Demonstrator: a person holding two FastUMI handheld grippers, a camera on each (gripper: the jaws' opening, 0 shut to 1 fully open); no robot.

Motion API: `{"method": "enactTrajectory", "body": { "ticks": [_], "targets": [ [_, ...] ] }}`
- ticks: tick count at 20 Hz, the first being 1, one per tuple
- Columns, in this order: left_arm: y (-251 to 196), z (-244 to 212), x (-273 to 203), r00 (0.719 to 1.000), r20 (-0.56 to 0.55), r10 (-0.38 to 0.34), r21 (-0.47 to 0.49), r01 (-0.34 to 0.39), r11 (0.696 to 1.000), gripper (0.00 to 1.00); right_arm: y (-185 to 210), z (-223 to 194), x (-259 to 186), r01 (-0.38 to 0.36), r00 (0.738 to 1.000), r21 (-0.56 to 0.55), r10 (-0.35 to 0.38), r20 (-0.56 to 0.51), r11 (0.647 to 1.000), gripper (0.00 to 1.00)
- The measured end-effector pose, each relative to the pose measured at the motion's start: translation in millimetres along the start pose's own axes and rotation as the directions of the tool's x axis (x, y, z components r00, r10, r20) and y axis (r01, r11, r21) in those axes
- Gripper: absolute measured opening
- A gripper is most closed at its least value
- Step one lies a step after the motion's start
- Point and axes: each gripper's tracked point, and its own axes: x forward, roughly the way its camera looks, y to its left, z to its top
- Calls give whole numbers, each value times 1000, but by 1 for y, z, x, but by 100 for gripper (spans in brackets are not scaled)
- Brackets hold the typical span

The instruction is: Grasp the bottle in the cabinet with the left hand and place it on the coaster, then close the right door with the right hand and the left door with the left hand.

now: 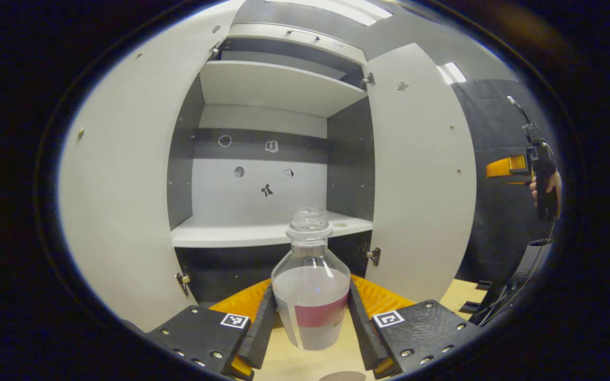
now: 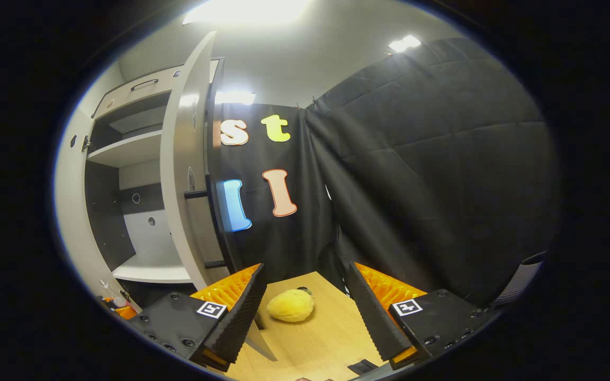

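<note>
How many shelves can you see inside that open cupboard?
2. The lower shelf lies just behind the bottle held in the left tool; the upper shelf sits near the top. Others may hide below or above.

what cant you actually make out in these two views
- Coaster: in the left gripper view a dark round patch is cut off by the bottom edge; whether it is the coaster is unclear.
- Bottle base: hidden between the left claw fingers.
- Small marks on the cabinet's back wall: too small to identify.
- Yellow object on the table, right gripper view: too blurred to identify.
</note>
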Motion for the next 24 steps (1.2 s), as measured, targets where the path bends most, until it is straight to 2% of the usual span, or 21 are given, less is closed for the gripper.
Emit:
{"method": "enactTrajectory", "body": {
  "ticks": [5,10,17,18,19,24],
  "targets": [
    [-17,-74,-21,995,-93,-30,-44,26,999,70,1,-2,-17,5,1000,3,-5,-10,1000,98],
    [-40,-135,-33,982,-172,-79,-10,79,997,70,1,-10,-24,10,999,-8,-10,-32,1000,98],
    [-57,-184,-32,975,-209,-81,20,87,996,70,0,-27,-35,21,996,9,-20,-84,1000,98],
    [-59,-189,-30,973,-214,-82,17,88,996,74,-2,-31,-36,23,995,20,-21,-94,1000,98],
    [-59,-194,-30,973,-215,-79,15,85,996,70,-5,-33,-36,29,995,20,-27,-100,999,98],
    [-65,-208,-28,972,-216,-89,27,97,995,71,-10,-44,-38,38,992,-24,-41,-117,999,98]
  ]
}}
